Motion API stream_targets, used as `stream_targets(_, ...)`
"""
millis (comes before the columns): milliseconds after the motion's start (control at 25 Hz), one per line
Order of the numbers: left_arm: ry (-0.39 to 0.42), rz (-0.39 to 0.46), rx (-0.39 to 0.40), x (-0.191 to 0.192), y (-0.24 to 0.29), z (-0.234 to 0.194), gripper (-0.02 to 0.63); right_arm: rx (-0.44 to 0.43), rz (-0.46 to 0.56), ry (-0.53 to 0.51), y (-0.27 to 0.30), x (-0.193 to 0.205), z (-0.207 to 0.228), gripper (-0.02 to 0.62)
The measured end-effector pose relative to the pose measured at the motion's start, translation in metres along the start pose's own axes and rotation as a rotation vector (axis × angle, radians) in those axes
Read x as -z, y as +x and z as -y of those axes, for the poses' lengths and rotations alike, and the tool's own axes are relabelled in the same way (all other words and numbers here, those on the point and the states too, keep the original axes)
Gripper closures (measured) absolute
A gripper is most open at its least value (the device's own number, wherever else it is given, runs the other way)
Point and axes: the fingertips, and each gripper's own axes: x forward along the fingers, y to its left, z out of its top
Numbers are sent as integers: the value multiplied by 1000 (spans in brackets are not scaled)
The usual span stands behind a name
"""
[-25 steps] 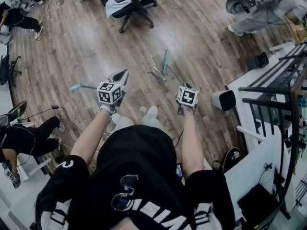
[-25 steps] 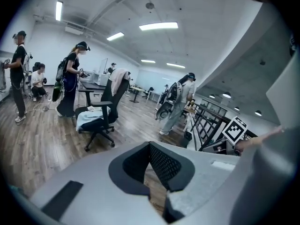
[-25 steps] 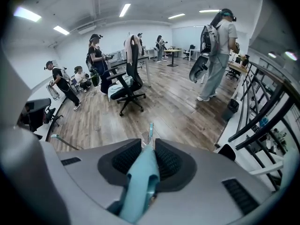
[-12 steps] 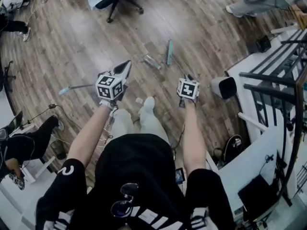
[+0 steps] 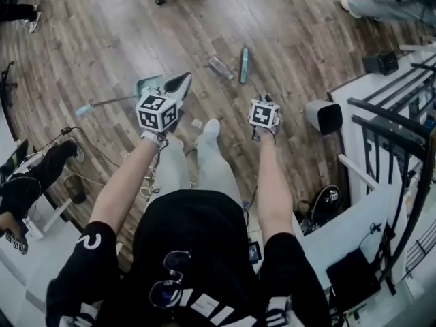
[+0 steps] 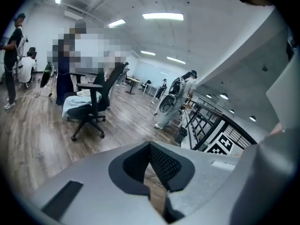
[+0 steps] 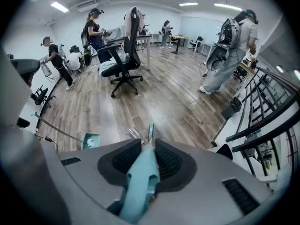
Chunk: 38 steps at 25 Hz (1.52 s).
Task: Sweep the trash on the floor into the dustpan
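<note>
Looking down in the head view, my right gripper (image 5: 264, 102) is clenched on the teal broom (image 5: 243, 65), whose brush head rests on the wooden floor (image 5: 102, 33) just beside a clear plastic bottle (image 5: 219, 67). My left gripper (image 5: 178, 86) hangs beside the teal dustpan (image 5: 144, 86), which lies on the floor with its long handle running off to my left. A small pale scrap (image 5: 197, 123) sits near my white shoe (image 5: 211, 128).

In the left gripper view, the 2 pads meet at their tips with nothing between them; an office chair (image 6: 91, 104) and a black railing (image 6: 206, 121) stand beyond.

In the right gripper view, the 2 jaws pinch the broom's teal handle. The dustpan lies off to the left with a white bit inside.
</note>
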Motion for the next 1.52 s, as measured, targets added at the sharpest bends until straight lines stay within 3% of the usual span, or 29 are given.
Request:
stream_targets(480, -69, 17, -92, 34, -48, -53, 607, -38, 17, -228, 8, -1, -75, 511)
stream_targets(760, -94, 25, -143, 51, -87, -87, 607, -59, 0, -300, 6, 7, -122, 511)
stream_targets(1280, -162, 85, -244, 85, -189, -150, 607, -108, -17, -346, -11, 43, -232, 511)
stream_targets(1520, -197, 90, -289, 112, -241, -190, 607, -139, -41, -272, -14, 62, -284, 510)
